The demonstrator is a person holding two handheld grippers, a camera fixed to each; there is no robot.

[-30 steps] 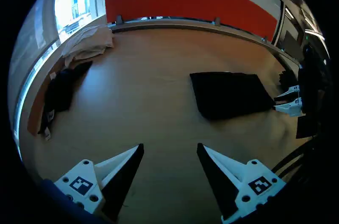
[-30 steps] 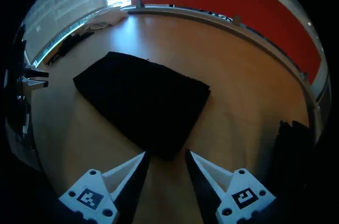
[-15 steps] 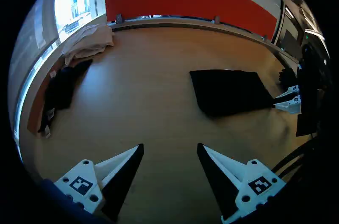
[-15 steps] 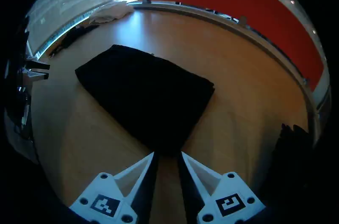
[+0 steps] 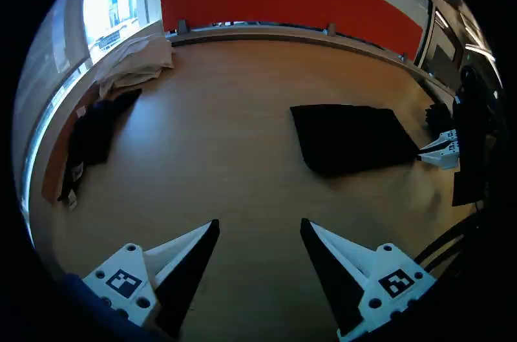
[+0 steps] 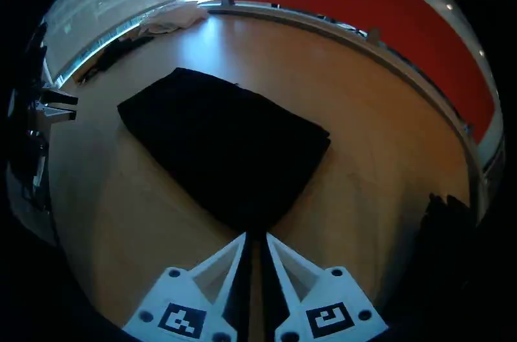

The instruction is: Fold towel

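Right gripper view: my right hand-held gripper pinches the towel by its corner, ready to fold; left hand-held gripper hangs wide open, empty.

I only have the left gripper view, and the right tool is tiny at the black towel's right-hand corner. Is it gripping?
Observer: In the right gripper view the right tool has its fingers nearly together, with the corner of the black towel between the tips. I cannot tell whether they press on it.
Operator: Is that corner lifted?
Observer: No, the towel lies flat on the table right up to the tips.
Operator: Anything close beside that tool?
Observer: A dark heap sits near the table's edge on its right, apart from the towel.
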